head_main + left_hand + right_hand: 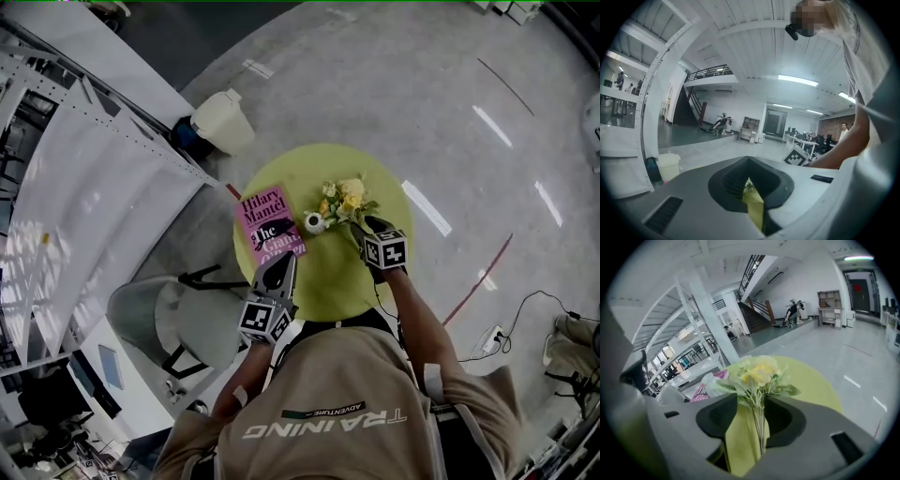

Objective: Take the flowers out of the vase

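Round yellow-green table (309,169): pink book (269,225) at left; left gripper (284,261) beside it, jaw tips pressed together, nothing between. White vase (314,223) at centre. Flowers (345,197) out of it, just beside, stems between the spread, unpinching jaws of right gripper (366,231).

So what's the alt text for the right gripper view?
A bunch of yellow and cream flowers with green leaves has its thin stems in the gap between the grey right gripper's open jaws, above a round yellow-green table. A pink book lies further back in a white hall.
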{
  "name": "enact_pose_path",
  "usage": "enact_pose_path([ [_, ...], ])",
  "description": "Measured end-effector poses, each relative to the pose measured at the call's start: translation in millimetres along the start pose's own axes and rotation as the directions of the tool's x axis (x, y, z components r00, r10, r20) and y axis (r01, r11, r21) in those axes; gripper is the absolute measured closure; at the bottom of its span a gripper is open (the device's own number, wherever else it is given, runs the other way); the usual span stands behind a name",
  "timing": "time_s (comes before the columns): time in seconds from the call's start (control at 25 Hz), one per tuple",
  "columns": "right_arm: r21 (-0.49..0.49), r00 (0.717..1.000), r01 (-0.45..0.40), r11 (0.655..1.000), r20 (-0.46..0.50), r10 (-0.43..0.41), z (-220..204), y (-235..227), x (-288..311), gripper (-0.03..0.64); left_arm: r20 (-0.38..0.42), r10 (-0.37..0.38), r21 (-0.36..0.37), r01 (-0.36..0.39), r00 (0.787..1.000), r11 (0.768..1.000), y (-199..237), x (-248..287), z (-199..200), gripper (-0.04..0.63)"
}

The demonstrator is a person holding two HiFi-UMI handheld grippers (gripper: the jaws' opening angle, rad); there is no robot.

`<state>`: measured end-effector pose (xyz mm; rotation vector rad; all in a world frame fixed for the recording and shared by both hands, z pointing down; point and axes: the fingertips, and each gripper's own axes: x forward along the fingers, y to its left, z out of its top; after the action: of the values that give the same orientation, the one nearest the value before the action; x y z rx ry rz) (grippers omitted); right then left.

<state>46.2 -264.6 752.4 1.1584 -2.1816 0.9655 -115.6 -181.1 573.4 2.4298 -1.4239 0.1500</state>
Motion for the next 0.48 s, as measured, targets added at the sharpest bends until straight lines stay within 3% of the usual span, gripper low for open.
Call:
enact_pose_path([
  [0.08,-0.021,0.998,-0.014,1.000,0.066,0.016,8,9,-17,0.488,0.005,-0.003,0.000,0.003,1.000,1.000,-1,-4,-1,0.594],
  [0.16,-0.030,0.988,-0.041,0.999,0.150,0.045,21,20,-37,0.612,0.007,-0.004,-0.001,0.004,1.000,1.000,-2,-8,-1,0.594],
  [0.36,-0.079,0.926,-0.234,0.969,0.286,0.247,52,69,-82,0.614,0.025,-0.006,0.005,0.006,1.000,1.000,-4,-16,3,0.594],
  [0.48,-0.105,0.883,-0.295,0.950,0.350,0.313,69,90,-105,0.615,0.044,-0.004,0.016,0.004,0.999,1.000,-6,-17,7,0.594],
])
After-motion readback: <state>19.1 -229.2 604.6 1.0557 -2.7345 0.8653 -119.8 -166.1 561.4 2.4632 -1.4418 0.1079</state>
